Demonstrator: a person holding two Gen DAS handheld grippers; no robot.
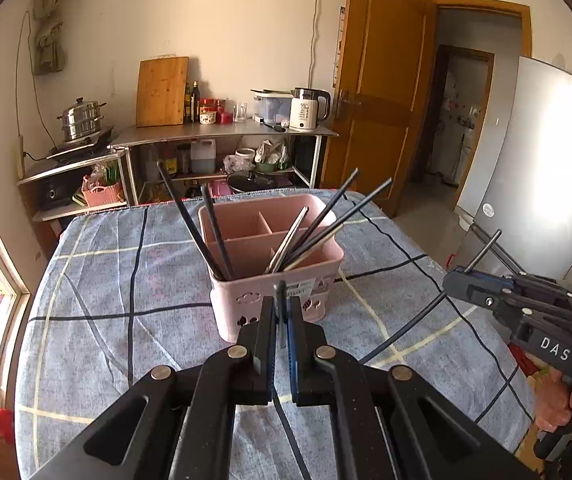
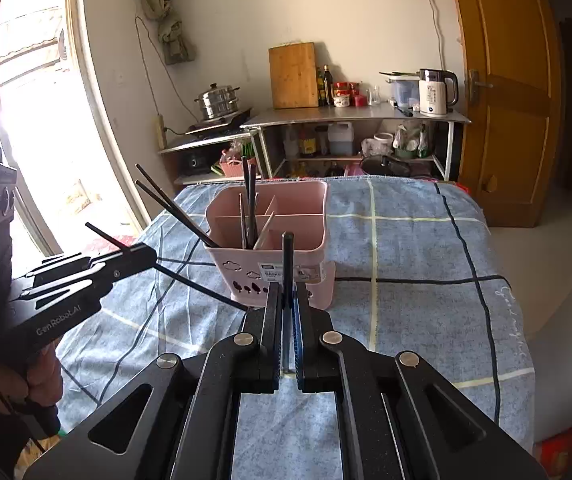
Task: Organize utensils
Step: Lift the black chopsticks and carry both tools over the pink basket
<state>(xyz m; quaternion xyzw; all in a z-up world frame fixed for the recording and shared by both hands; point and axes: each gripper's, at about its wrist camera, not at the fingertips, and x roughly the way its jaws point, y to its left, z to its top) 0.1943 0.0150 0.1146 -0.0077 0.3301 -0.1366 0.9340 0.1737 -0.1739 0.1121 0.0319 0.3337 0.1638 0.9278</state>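
Note:
A pink divided utensil caddy (image 1: 273, 248) (image 2: 286, 240) stands on the blue checked tablecloth and holds several dark chopsticks (image 1: 326, 224) (image 2: 249, 204) leaning in its near compartments. My left gripper (image 1: 281, 308) is shut on a single dark chopstick (image 1: 280, 292), just in front of the caddy. It also shows in the right wrist view (image 2: 133, 256), left of the caddy. My right gripper (image 2: 288, 296) is shut on another dark chopstick (image 2: 287, 256), held upright close to the caddy's front. It shows in the left wrist view (image 1: 458, 280), right of the caddy.
The table (image 1: 125, 280) (image 2: 426, 280) is covered by the blue cloth. Behind it stand metal shelves (image 1: 221, 132) with a cutting board (image 1: 161, 92), steamer pot (image 1: 81, 120) and kettle (image 1: 306, 110). A wooden door (image 1: 382, 80) and fridge (image 1: 534, 152) are at right.

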